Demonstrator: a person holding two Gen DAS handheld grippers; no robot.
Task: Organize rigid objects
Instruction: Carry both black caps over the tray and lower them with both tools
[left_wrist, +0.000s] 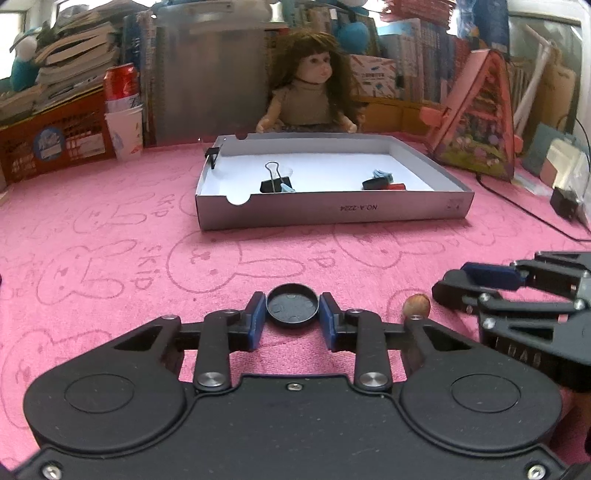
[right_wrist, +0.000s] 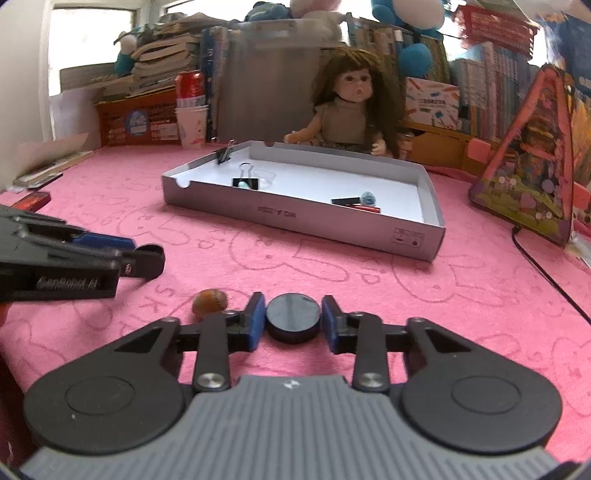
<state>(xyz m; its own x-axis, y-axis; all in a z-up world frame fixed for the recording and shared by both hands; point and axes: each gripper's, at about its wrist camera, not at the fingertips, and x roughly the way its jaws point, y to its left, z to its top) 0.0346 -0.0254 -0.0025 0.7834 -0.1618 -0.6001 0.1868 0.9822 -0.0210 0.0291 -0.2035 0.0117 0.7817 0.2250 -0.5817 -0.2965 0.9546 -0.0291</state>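
I have both grippers low over the pink bunny-print cloth (left_wrist: 110, 236), each with a piece between its blue pads.

My left gripper (left_wrist: 292, 314) is closed down around a shallow black round cap lying hollow side up (left_wrist: 292, 305); the pads sit against its rim on both sides, so I judge it gripped, though it looks to be resting on the cloth rather than lifted. My right gripper (right_wrist: 293, 318) has its jaws drawn in on a solid black round disc (right_wrist: 293, 316); the pads look to be touching its edge, with at most a sliver of a gap on either side. The disc also appears to sit on the cloth.

Between the two grippers, just off the right gripper's left finger, lies a small brown nut-like ball (right_wrist: 209, 302), free on the cloth and not held.

Ahead of both grippers, well beyond the fingertips, is the flat grey cardboard tray (left_wrist: 332, 212). It already holds a black binder clip with wire handles (left_wrist: 274, 181), with something pale blue beside it, and a small cluster of black, blue and red pieces (left_wrist: 382, 181); another black clip (left_wrist: 212, 153) is pinched on its far left wall.

So I judge the sorting partly done: several items are in the tray, and the cap, the disc and the brown ball are left.
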